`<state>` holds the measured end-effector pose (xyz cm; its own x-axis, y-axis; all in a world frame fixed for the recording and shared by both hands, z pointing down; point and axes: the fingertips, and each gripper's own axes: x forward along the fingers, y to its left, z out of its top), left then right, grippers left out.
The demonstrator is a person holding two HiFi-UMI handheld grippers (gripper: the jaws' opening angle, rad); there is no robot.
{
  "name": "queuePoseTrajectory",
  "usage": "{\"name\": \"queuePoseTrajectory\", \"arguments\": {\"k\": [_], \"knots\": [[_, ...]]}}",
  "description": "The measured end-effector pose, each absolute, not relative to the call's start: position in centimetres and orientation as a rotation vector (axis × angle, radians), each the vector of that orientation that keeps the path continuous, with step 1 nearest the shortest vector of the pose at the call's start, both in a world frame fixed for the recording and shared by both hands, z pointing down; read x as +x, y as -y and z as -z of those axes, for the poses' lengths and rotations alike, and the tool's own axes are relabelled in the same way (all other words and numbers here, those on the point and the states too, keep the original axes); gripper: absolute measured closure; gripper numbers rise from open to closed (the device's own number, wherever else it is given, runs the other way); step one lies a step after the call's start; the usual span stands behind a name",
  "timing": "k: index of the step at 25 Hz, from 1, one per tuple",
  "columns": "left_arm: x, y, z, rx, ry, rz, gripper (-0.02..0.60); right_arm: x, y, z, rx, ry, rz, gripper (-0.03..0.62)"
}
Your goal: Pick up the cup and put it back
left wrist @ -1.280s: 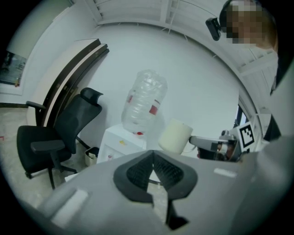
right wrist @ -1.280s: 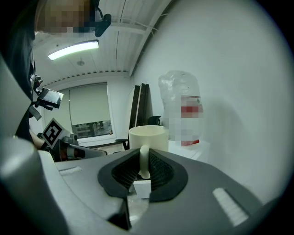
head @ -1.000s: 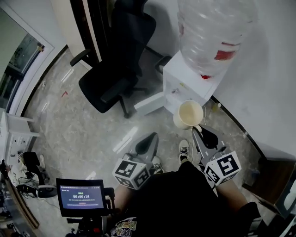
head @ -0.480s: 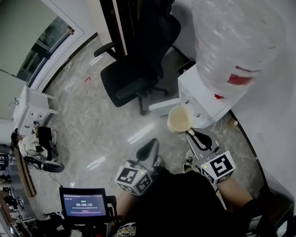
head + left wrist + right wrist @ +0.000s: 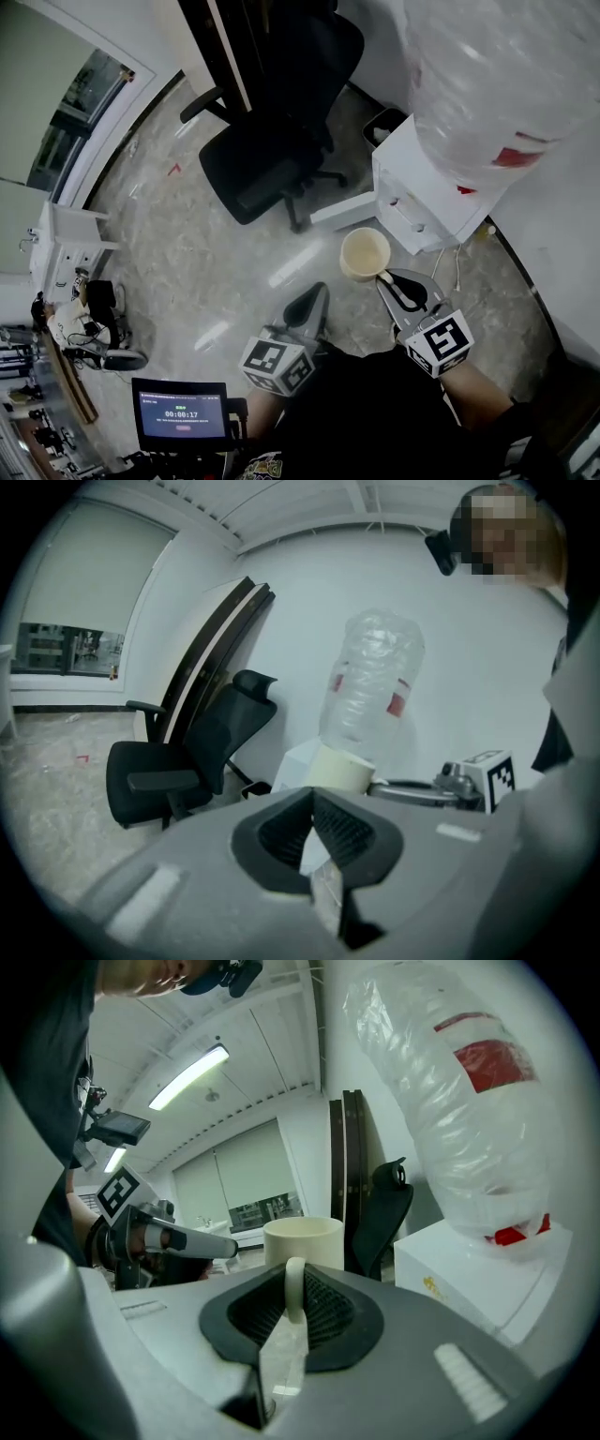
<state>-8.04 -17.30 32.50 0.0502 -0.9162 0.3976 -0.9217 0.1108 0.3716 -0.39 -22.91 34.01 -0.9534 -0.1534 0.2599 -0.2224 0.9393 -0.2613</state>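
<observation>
A cream cup (image 5: 364,253) hangs in the air over the floor, just in front of the white water dispenser (image 5: 422,202). My right gripper (image 5: 386,278) is shut on the cup's handle, and the cup stays upright. The right gripper view shows the handle (image 5: 294,1283) pinched between the dark pads, with the cup's body (image 5: 302,1239) beyond. My left gripper (image 5: 317,292) hovers to the cup's left, shut with nothing in it. The left gripper view shows the cup (image 5: 339,768) past that gripper's (image 5: 314,832) closed pads.
A large clear water bottle (image 5: 506,75) with a red label stands upside down on the dispenser. A black office chair (image 5: 272,159) stands on the marble floor to the left of it. A small screen (image 5: 183,412) sits at the lower left.
The right gripper has drawn the cup back from the dispenser's front and lower, toward me. The left gripper has shifted slightly as well.
</observation>
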Motion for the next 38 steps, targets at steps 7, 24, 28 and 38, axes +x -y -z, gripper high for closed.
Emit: {"name": "queuePoseTrajectory", "arguments": {"k": [7,24,28,38], "knots": [[-13.7,16.4,-34.9,1.988,1.645,-0.074,0.577,-4.9,22.0,-36.1,0.699,2.811,-0.486,0.548],[-9.4,11.0,-45.7,2.117,1.394,-0.238,0.577,-2.6,18.6,-47.1,0.874,2.655,-0.447,0.548],[-6.5,10.5,-50.6,2.121,1.338,-0.247,0.577,-1.8,18.9,-54.0,0.86,2.624,-0.544,0.548],[-2.3,15.1,-69.2,2.214,1.299,-0.142,0.577,-1.0,22.7,-76.3,0.992,2.579,-0.531,0.548]]}}
